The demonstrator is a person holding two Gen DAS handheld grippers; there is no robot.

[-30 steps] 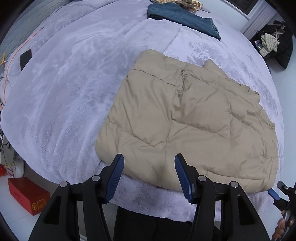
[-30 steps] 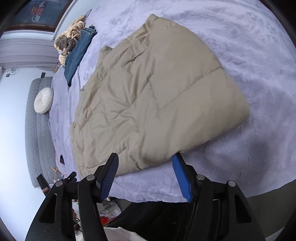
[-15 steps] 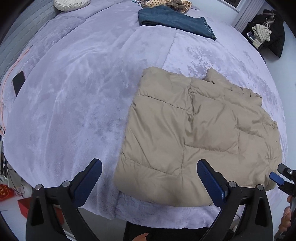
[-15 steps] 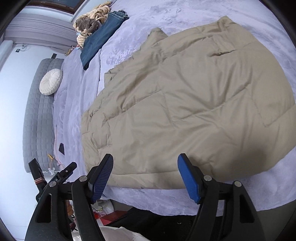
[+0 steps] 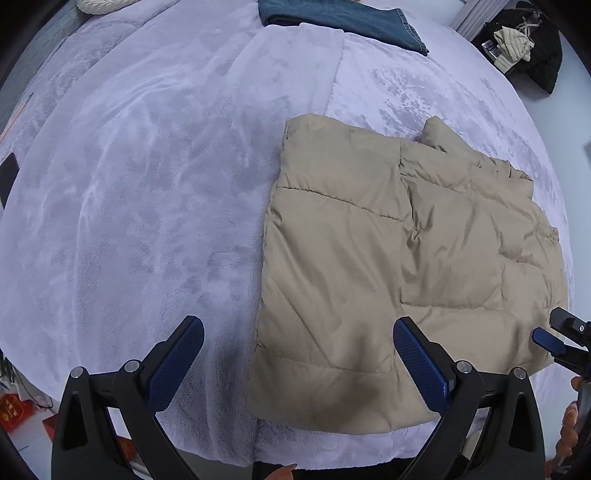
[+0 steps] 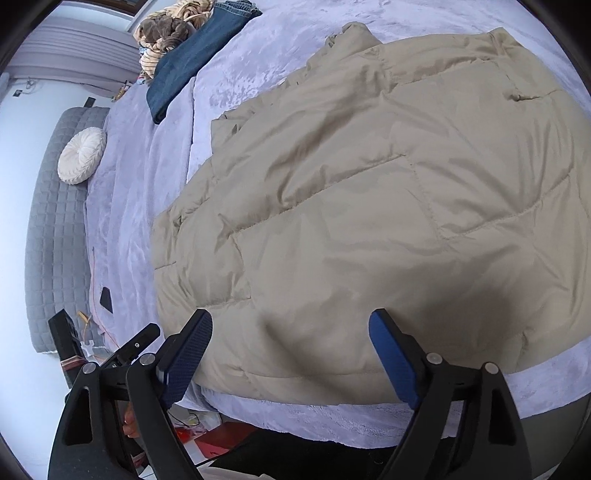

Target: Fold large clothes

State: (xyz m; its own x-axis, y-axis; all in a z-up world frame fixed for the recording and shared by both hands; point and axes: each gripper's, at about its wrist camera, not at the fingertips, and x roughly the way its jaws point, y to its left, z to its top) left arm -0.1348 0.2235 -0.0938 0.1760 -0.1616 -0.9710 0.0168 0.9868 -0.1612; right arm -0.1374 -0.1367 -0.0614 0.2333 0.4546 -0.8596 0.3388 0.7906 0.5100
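Note:
A beige quilted puffer jacket (image 5: pixel 399 258) lies folded flat on the lavender plush bed cover (image 5: pixel 147 184), near the bed's front edge. It fills most of the right wrist view (image 6: pixel 369 206). My left gripper (image 5: pixel 295 354) is open and empty, hovering over the jacket's near left corner. My right gripper (image 6: pixel 291 354) is open and empty, above the jacket's near edge. The right gripper's tip (image 5: pixel 554 341) shows at the right edge of the left wrist view.
Folded blue jeans (image 5: pixel 343 18) lie at the far side of the bed, beside a heap of brown and striped cloth (image 6: pixel 170 26). A round white cushion (image 6: pixel 82 155) rests by the grey headboard (image 6: pixel 48 221). Dark clothes (image 5: pixel 524 40) are piled off the bed's far right.
Both grippers have opened wider and drawn back from the jacket. The left gripper has shifted left, so the jacket now sits to the right in its view.

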